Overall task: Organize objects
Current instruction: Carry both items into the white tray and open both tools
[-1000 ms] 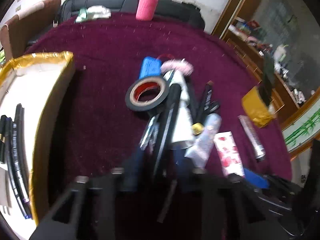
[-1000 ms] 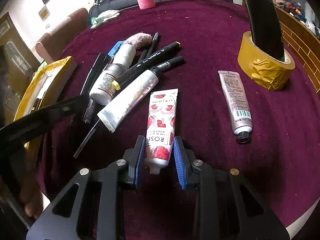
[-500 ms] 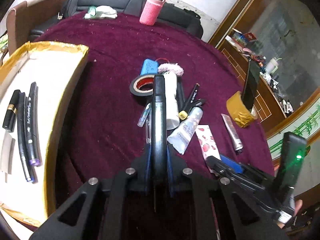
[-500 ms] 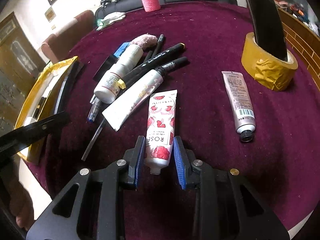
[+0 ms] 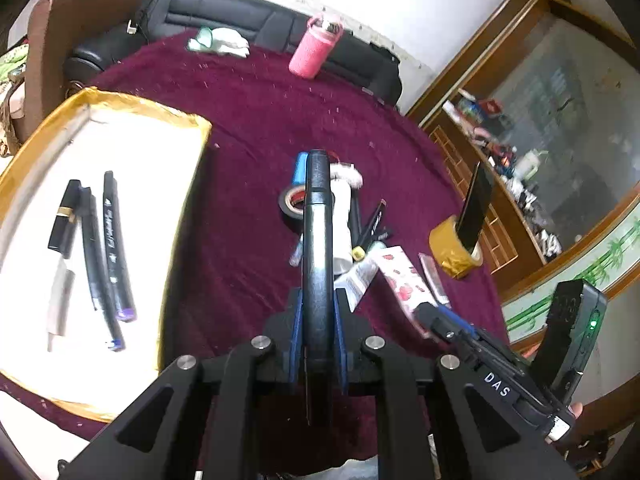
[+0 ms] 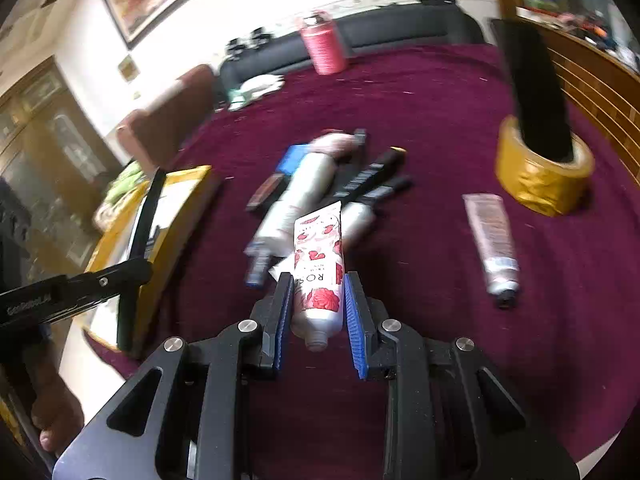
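Observation:
My left gripper (image 5: pixel 318 304) is shut on a long black marker (image 5: pixel 318 220), held in the air above the maroon table and pointing away from me. To its left lies the gold-rimmed tray (image 5: pixel 140 106) with several dark pens (image 5: pixel 114 240) in it. My right gripper (image 6: pixel 318 284) has its jaws closing on the rose-patterned tube (image 6: pixel 318 248), cap end toward me. The blue pads press its sides and it hangs lifted over the pile. The pile holds a white bottle (image 6: pixel 304 184), black markers (image 6: pixel 372 176) and a white tube (image 6: pixel 356 216).
A silver-pink tube (image 6: pixel 490 240) lies alone to the right. A yellow tape roll (image 6: pixel 544 176) holds an upright phone (image 6: pixel 532 92). A black tape roll (image 5: pixel 290 204) sits by the pile, and a pink bottle (image 6: pixel 322 46) stands at the far edge.
The left gripper closed on the black marker, lifted it from the pile and drew back towards the tray. The right gripper tightened on the rose tube and raised it off the cloth.

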